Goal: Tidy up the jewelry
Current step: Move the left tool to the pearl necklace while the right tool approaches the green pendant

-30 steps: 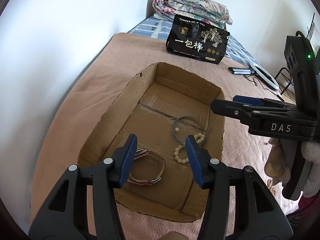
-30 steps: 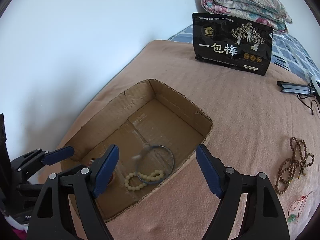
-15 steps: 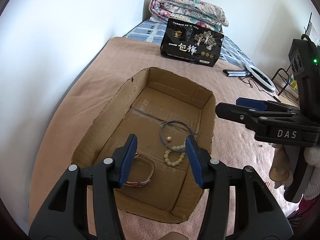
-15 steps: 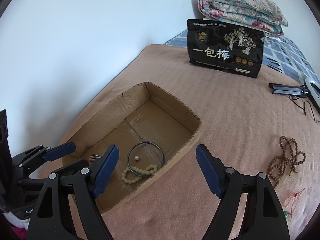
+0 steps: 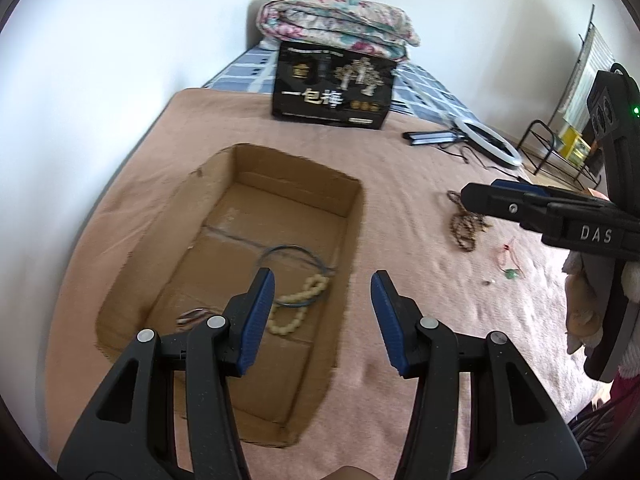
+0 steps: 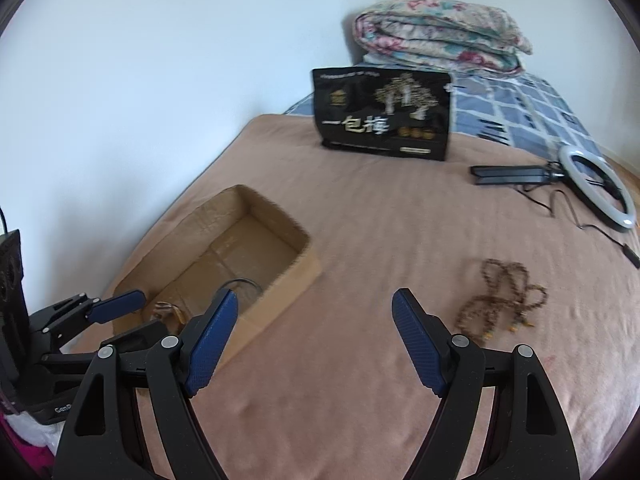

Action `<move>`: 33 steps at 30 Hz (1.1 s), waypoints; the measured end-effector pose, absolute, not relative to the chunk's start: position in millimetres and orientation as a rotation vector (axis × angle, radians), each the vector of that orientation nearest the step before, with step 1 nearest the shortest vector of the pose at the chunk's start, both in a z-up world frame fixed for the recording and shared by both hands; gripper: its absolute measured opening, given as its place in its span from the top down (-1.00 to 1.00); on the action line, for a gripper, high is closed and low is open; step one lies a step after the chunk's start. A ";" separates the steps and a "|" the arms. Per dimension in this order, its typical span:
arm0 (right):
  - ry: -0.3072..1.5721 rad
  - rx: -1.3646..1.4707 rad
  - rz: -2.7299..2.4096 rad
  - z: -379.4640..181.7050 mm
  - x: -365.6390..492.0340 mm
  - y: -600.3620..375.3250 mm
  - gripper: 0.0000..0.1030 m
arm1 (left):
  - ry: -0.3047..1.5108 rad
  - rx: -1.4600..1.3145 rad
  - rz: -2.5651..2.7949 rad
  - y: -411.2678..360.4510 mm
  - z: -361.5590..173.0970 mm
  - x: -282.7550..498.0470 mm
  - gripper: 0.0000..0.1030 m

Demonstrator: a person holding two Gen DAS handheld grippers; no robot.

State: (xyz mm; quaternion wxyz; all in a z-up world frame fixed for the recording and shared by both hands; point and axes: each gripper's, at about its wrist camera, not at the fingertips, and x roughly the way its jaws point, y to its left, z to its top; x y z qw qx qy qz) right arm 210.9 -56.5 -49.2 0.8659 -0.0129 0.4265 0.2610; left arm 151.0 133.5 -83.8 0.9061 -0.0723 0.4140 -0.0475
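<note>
A shallow cardboard box lies on the pink blanket. Inside it rest a cream bead bracelet, a dark thin bangle and a brown strap bracelet, partly hidden by my fingers. My left gripper is open and empty above the box's right wall. My right gripper is open and empty over bare blanket, between the box and a long brown bead necklace. A red cord with a green pendant lies near the necklace.
A black printed bag stands at the back before a folded floral quilt. A ring light with its stand and cable lies at the right. A white wall runs along the left. A metal rack stands beyond the bed.
Both grippers have pulled back and shifted right, away from the box. The necklace and pendant have come into the left view. Both jaws stand as before.
</note>
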 end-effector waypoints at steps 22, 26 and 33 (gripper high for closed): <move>0.933 0.066 0.383 -55.8 200.8 -189.2 -0.54 | 0.926 -0.023 -0.384 2.8 -98.3 136.0 0.00; 0.971 0.104 0.365 -69.4 201.6 -206.4 -0.54 | 0.960 0.003 -0.438 -19.9 -112.5 130.7 0.00; 1.062 0.145 0.345 -100.2 203.3 -227.0 -0.54 | 1.023 0.051 -0.531 -52.3 -135.4 119.7 0.01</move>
